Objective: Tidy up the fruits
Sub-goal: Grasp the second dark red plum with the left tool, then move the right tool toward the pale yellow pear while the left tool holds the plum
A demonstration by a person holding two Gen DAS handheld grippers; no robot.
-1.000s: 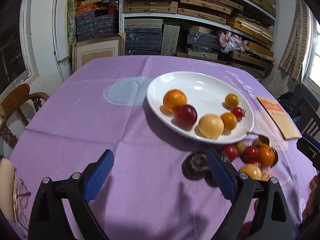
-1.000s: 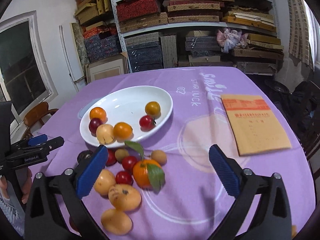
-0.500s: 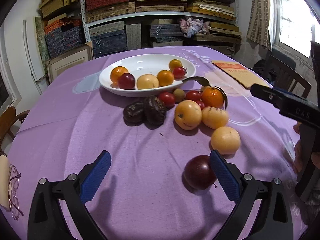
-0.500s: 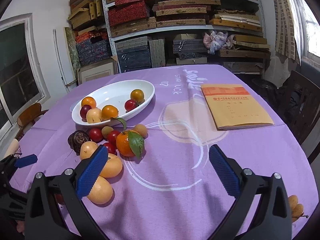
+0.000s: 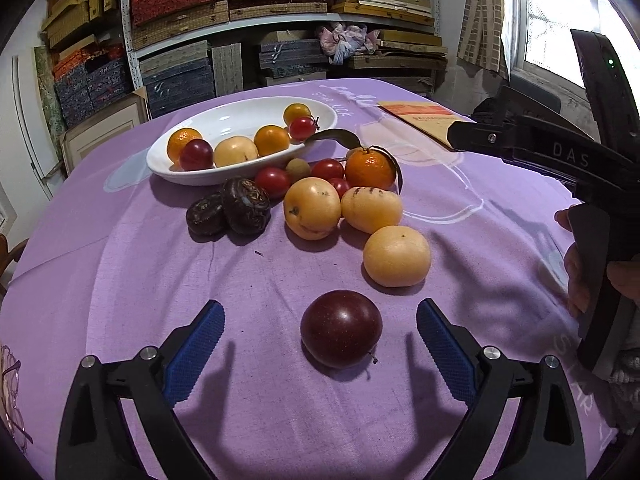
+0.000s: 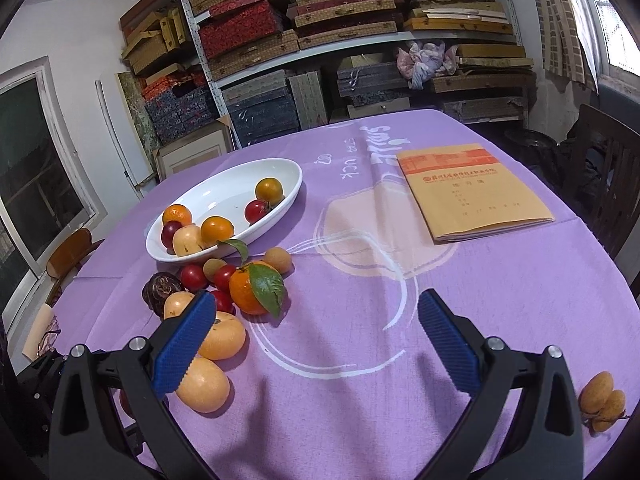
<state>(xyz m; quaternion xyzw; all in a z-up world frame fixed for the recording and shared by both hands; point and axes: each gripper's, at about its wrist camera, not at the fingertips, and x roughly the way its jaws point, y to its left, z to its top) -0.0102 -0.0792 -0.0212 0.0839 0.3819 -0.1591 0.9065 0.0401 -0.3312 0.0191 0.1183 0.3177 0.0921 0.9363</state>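
Note:
A dark red plum (image 5: 340,328) lies on the purple cloth between the fingers of my left gripper (image 5: 320,320). Its jaws are closing, and both blue pads still stand clear of the plum. Beyond it lies a loose pile: three yellow fruits (image 5: 396,256), a leafy orange (image 5: 370,168), cherry tomatoes (image 5: 272,181) and two dark wrinkled fruits (image 5: 244,206). The white oval plate (image 5: 240,120) behind holds several fruits. My right gripper (image 6: 316,312) hangs open over bare cloth, right of the pile, nothing between its fingers.
A yellow booklet (image 6: 472,192) lies at the far right of the table. Two small tan fruits (image 6: 602,400) sit near the right edge. Glasses (image 5: 8,392) rest at the left edge. Shelves of boxes fill the back wall, and wooden chairs (image 6: 612,176) flank the table.
My left gripper has swung from over the plate back and down to the near side, and the plum now sits centred between its jaws. The right gripper drew back a little.

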